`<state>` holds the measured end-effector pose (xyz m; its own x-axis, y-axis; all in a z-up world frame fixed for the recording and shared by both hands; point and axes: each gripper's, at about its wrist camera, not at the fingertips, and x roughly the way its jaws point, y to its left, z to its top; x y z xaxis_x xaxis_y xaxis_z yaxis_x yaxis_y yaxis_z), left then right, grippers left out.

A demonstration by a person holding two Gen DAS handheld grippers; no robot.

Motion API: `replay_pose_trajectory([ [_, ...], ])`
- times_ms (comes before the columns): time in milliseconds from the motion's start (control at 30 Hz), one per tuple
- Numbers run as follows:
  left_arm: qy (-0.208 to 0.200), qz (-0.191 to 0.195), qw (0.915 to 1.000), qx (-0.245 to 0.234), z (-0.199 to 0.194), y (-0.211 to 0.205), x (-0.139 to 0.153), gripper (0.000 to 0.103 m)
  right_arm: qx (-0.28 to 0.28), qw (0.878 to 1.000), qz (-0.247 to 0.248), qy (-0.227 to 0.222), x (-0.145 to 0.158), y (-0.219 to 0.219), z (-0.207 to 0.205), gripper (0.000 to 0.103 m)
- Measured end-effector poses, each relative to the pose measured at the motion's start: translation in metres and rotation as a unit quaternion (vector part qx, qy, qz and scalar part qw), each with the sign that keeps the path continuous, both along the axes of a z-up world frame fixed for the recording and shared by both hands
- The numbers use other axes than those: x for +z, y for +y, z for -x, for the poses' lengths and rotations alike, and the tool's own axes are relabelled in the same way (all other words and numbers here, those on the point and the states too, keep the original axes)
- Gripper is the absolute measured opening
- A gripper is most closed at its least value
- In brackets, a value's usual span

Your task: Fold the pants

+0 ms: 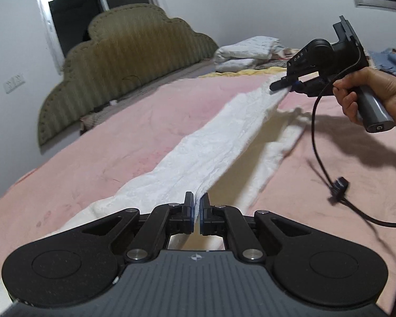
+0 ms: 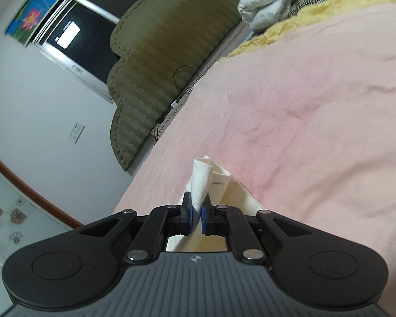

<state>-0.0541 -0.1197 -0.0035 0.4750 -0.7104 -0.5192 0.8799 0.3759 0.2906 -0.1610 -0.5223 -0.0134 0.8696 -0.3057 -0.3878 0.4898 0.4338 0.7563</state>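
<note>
The bed (image 1: 118,132), under a pink blanket, carries the white pants (image 1: 211,145), stretched in the air between both tools. The left tool (image 1: 197,211) and right tool (image 1: 285,85) each pinch one end. A thin pinch could slip and drop the cloth. A green headboard (image 1: 124,60) leans on the white wall.

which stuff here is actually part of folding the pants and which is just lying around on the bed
Part of the job:
- white pants
- left hand-held gripper, shut on one end
- right hand-held gripper, shut on the other end

Just lying about:
- folded white bedding
- yellow blanket
- blue cloth
</note>
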Motion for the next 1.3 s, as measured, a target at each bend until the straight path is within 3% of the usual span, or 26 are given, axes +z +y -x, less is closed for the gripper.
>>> replay_pose_trajectory([
  [133,-0.013,-0.031,0.9992,-0.022,0.008,0.002,-0.013,0.007,0.009,0.999,0.016,0.028,-0.001,0.001,0.006,0.007],
  [267,-0.007,-0.077,0.997,-0.007,-0.002,-0.014,-0.04,0.009,0.028,0.991,0.042,0.12,-0.016,0.004,0.0,0.009],
  [367,-0.021,-0.072,0.9972,-0.006,0.004,-0.009,-0.035,0.016,0.026,0.993,0.039,0.112,-0.014,0.005,0.009,0.013],
  [433,-0.014,-0.064,0.9978,-0.012,0.005,-0.001,-0.026,0.037,-0.016,0.991,0.066,0.115,-0.002,0.006,0.019,0.02],
  [500,-0.001,-0.039,0.9992,-0.012,0.006,0.005,-0.015,0.045,-0.096,0.975,0.139,0.147,0.016,0.016,0.025,0.025],
  [533,0.012,-0.025,0.9996,-0.01,0.004,0.007,-0.009,0.047,-0.099,0.968,0.178,0.146,0.025,0.023,0.021,0.025],
  [600,0.036,0.002,0.9993,0.007,-0.002,0.008,-0.001,0.052,-0.026,0.97,0.206,0.123,0.033,0.033,-0.001,0.025],
  [700,0.031,0.0,0.9965,0.077,-0.018,0.001,-0.001,0.06,0.126,0.974,0.162,0.096,0.02,0.043,-0.049,0.039],
  [733,0.027,-0.011,0.9945,0.1,-0.024,-0.002,-0.005,0.059,0.147,0.973,0.153,0.097,0.012,0.046,-0.061,0.039],
  [800,0.038,-0.034,0.9894,0.136,-0.037,-0.005,-0.014,0.06,0.155,0.965,0.161,0.135,-0.005,0.044,-0.083,0.04],
  [867,0.063,-0.055,0.9822,0.168,-0.052,-0.005,-0.022,0.06,0.108,0.961,0.163,0.193,-0.022,0.032,-0.093,0.039],
  [967,0.074,-0.032,0.9806,0.178,-0.053,0.008,-0.014,0.059,0.064,0.972,0.156,0.162,-0.011,0.039,-0.083,0.042],
  [1033,0.076,-0.022,0.9801,0.182,-0.05,0.01,-0.007,0.059,0.11,0.967,0.184,0.139,-0.002,0.055,-0.093,0.051],
  [1067,0.076,-0.021,0.98,0.183,-0.047,0.011,-0.006,0.059,0.144,0.963,0.184,0.134,-0.002,0.064,-0.101,0.062],
  [1100,0.076,-0.022,0.9798,0.183,-0.044,0.011,-0.005,0.059,0.174,0.96,0.179,0.13,-0.004,0.067,-0.109,0.065],
  [1167,0.071,-0.021,0.9792,0.189,-0.039,0.019,-0.003,0.06,0.197,0.954,0.173,0.144,-0.016,0.073,-0.122,0.064],
  [1233,0.064,-0.01,0.9761,0.207,-0.039,0.04,0.002,0.062,0.183,0.951,0.195,0.153,-0.03,0.072,-0.126,0.064],
  [1300,0.061,0.004,0.9656,0.253,-0.045,0.069,0.01,0.063,0.179,0.952,0.197,0.153,-0.028,0.073,-0.125,0.064],
])
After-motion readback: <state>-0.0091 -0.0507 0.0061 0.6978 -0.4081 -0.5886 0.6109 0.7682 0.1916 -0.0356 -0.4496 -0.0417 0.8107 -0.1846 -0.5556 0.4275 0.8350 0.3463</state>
